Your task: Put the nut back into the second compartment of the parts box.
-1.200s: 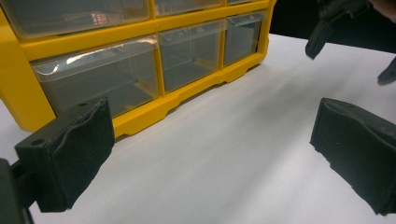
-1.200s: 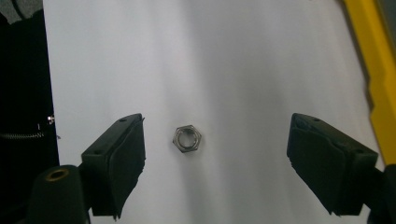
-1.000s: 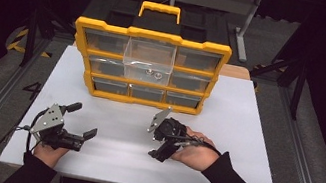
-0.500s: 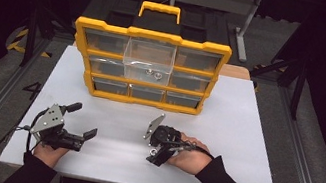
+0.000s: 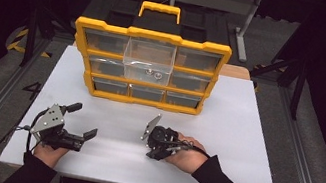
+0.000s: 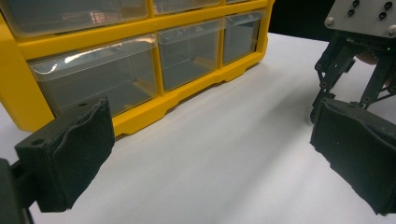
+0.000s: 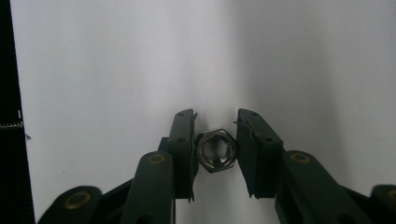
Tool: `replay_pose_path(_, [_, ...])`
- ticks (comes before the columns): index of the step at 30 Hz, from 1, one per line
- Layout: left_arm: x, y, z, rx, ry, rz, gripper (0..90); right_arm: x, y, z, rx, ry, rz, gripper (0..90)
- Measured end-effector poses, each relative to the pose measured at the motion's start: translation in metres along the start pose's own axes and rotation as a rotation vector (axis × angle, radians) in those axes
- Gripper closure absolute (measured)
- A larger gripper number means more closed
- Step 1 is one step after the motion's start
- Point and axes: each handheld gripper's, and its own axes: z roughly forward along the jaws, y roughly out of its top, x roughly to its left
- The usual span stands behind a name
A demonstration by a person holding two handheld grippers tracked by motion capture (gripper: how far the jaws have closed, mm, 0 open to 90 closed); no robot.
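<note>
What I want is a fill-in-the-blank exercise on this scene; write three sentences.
The right gripper has its fingers closed on a hexagonal metal ____. The left gripper has its fingers ____, with nothing between them. The yellow organiser has one clear drawer pulled out, in its ____ column.
Missing words: nut; open; middle.

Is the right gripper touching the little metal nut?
Touching. In the right gripper view, the right gripper has both black pads pressed against the nut, no gap showing.
</note>
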Motion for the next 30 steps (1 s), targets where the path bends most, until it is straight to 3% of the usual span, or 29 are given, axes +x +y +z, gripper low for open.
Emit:
replay_pose_path(3, [0.000, 0.000, 0.000, 0.000, 0.000, 0.000, 0.5, 0.000, 0.001, -0.001, 0.006, 0.001, -0.001, 68.1])
replay_pose_path(12, [0.000, 0.000, 0.000, 0.000, 0.000, 0.000, 0.5, 0.001, 0.007, -0.027, -0.009, 0.004, -0.009, 68.4])
replay_pose_path(13, [0.000, 0.000, 0.000, 0.000, 0.001, 0.000, 0.4, 0.000, 0.008, -0.036, -0.017, 0.005, -0.001, 68.4])
replay_pose_path(18, [0.000, 0.000, 0.000, 0.000, 0.001, 0.000, 0.5, -0.002, 0.011, -0.052, -0.039, 0.027, 0.002, 68.4])
replay_pose_path(19, [0.000, 0.000, 0.000, 0.000, 0.000, 0.001, 0.4, -0.001, 0.013, -0.062, -0.042, 0.021, 0.001, 68.4])
replay_pose_path(27, [0.000, 0.000, 0.000, 0.001, 0.001, 0.000, 0.5, -0.001, 0.020, -0.095, -0.054, -0.006, -0.001, 68.5])
replay_pose_path(30, [0.000, 0.000, 0.001, 0.004, 0.003, 0.000, 0.5, -0.002, 0.023, -0.114, -0.083, 0.009, 0.010, 68.5])
